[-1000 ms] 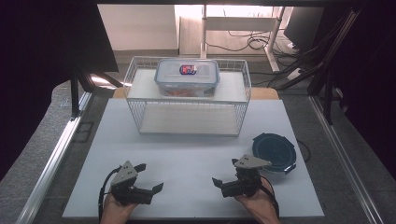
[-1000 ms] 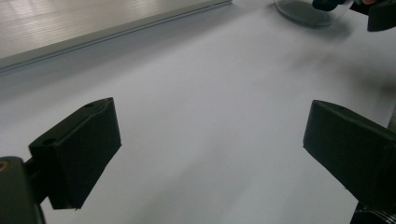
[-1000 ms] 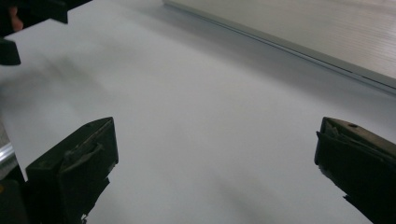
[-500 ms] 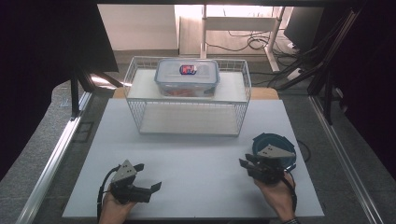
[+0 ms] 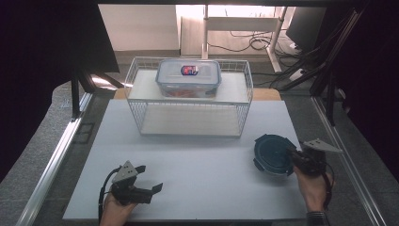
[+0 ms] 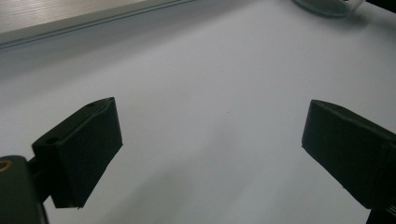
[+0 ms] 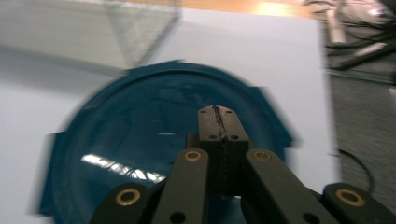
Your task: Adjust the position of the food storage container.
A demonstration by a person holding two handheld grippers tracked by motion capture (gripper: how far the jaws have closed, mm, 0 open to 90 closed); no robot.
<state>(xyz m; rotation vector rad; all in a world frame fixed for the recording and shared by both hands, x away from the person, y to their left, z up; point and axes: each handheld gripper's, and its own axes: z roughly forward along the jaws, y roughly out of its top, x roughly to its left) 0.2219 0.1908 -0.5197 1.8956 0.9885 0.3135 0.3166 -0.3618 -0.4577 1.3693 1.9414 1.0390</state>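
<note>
My right gripper, jaws just closed together on nothing, hovers over the blue-lidded round tub right of the basket, whose shelf bears a closed box; my left gripper gapes.

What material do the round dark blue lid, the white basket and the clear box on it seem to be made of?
Round lid: probably plastic, glossy, since it reflects light in the right gripper view.
Basket: thin wire in a grid, seemingly white-coated metal.
Box: transparent plastic by its look, with a blue-rimmed lid.
</note>
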